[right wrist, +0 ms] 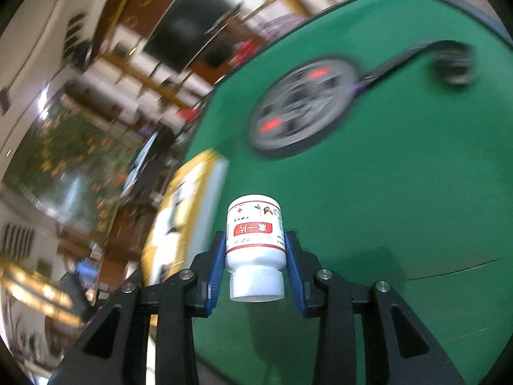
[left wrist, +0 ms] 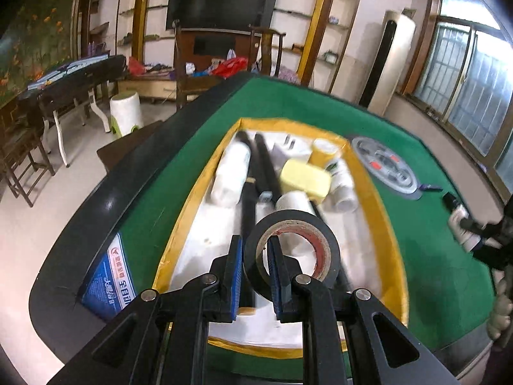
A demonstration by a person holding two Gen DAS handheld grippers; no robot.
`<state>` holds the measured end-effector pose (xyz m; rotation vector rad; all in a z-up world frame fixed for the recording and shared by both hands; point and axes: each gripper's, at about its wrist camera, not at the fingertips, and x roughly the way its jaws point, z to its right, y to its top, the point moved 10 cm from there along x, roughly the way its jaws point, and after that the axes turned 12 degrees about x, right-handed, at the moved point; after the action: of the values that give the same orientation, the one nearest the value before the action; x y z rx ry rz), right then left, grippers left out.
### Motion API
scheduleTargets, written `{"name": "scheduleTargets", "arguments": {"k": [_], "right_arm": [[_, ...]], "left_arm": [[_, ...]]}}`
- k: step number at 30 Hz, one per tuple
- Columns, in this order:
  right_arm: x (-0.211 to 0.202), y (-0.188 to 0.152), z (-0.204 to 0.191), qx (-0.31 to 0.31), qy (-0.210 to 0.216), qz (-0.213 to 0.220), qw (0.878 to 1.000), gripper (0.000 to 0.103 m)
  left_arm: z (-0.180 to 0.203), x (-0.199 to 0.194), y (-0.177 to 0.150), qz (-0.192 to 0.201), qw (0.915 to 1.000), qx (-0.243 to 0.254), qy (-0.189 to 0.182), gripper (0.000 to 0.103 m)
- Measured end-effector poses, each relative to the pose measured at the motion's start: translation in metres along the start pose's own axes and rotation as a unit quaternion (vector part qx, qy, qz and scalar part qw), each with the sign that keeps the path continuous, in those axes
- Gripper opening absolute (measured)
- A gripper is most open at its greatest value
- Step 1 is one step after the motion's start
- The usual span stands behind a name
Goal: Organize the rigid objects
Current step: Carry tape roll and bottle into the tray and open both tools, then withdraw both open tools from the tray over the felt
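My left gripper (left wrist: 255,250) is shut on a black tape roll (left wrist: 290,250), one finger inside its hole and one outside, held above the yellow-rimmed white tray (left wrist: 381,211). The tray holds white bottles (left wrist: 231,173), black sticks (left wrist: 263,166), a yellow block (left wrist: 306,181) and a yellow-capped bottle (left wrist: 323,152). My right gripper (right wrist: 255,250) is shut on a white pill bottle (right wrist: 255,240) with a red label, cap toward the camera, held above the green table (right wrist: 400,192). In the left wrist view the right gripper (left wrist: 481,234) and its bottle (left wrist: 461,224) show at the right edge.
A grey round disc with red marks (left wrist: 384,166) (right wrist: 304,106) lies on the green felt right of the tray, with a dark strap (right wrist: 400,59) leading from it. A blue printed pack (left wrist: 109,285) sits in the table's left rim. The tray corner (right wrist: 192,186) shows blurred in the right wrist view.
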<state>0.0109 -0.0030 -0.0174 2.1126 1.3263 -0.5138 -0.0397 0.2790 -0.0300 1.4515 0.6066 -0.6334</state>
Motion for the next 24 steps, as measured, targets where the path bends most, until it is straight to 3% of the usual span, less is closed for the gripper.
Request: {"name": "scheduleTargets", "arguments": {"k": [3,8,9,11,12,13,16,19,22,24], "right_arm": [[0.036,-0.028,-0.047,-0.034,0.012,-0.046,0.998,0.035],[0.088,-0.070,-0.105,-0.103,-0.004,-0.088,0.991,0.035],[0.097,-0.075,-0.111,-0.113,-0.009,-0.092,0.989,0.035],[0.114,-0.083,-0.122,-0.136,-0.029,-0.096,0.986,0.035],[0.120,-0.085,-0.123,-0.143,-0.037,-0.095,0.984,0.035],[0.126,-0.087,-0.123,-0.150,-0.048,-0.094,0.983,0.035],[0.138,-0.087,-0.125,-0.198,-0.105,-0.064,0.972,0.035],[0.139,-0.092,-0.130,-0.259,-0.157,-0.035,0.952,0.038],[0.127,-0.095,-0.133,-0.272,-0.152,-0.017,0.950,0.061],[0.116,-0.091,-0.135,-0.269,-0.142,-0.003,0.953,0.062]], "left_arm": [[0.000,0.010,-0.012,-0.014,0.9998,0.002,-0.011,0.015],[0.006,0.013,-0.016,-0.013,0.9997,0.019,-0.012,0.016],[0.006,0.012,-0.016,-0.012,0.9997,0.018,-0.014,0.020],[0.004,0.008,-0.015,-0.008,0.9997,0.009,-0.022,0.042],[0.002,0.003,-0.014,0.000,0.9997,0.003,-0.023,0.061],[-0.002,-0.005,-0.011,0.013,0.9997,-0.005,-0.022,0.071],[-0.008,-0.023,-0.003,0.039,0.9988,-0.018,-0.025,0.074],[-0.011,-0.035,0.004,0.053,0.9979,-0.027,-0.025,0.078],[-0.009,-0.047,0.009,0.063,0.9969,-0.032,-0.036,0.078],[-0.005,-0.054,0.011,0.072,0.9961,-0.030,-0.043,0.080]]}}
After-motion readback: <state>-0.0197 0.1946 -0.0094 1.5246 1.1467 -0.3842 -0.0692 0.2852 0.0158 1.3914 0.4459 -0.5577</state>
